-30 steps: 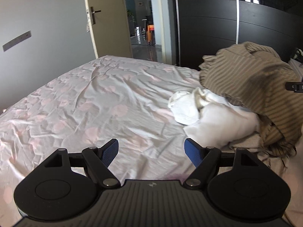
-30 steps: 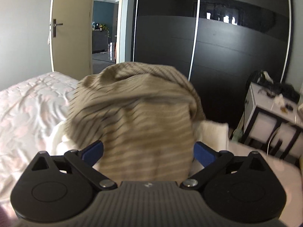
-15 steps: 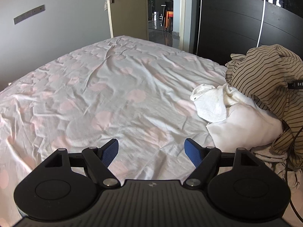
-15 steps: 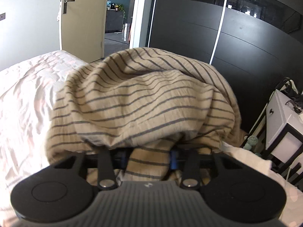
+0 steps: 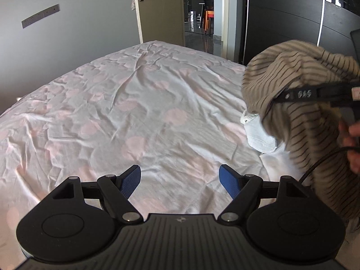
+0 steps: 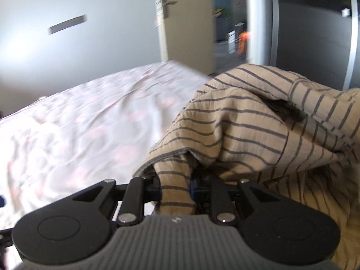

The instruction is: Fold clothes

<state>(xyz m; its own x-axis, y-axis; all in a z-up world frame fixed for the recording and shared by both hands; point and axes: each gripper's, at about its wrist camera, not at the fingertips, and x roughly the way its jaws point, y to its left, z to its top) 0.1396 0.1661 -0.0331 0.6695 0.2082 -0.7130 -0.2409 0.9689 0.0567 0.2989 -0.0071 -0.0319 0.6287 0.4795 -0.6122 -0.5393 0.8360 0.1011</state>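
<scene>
Left wrist camera looked down along its fingers across the bed [image 5: 139,103] toward the far door [image 5: 157,9]. Right wrist camera sat close behind the striped garment [image 6: 254,126]. Both views shared bed, door, garment.

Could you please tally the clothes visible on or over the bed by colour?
Tan with dark stripes: 1, the striped garment, lifted in the right gripper.
White: 2, a small crumpled piece and a larger white item beside it, partly hidden.
Total: 3.
</scene>
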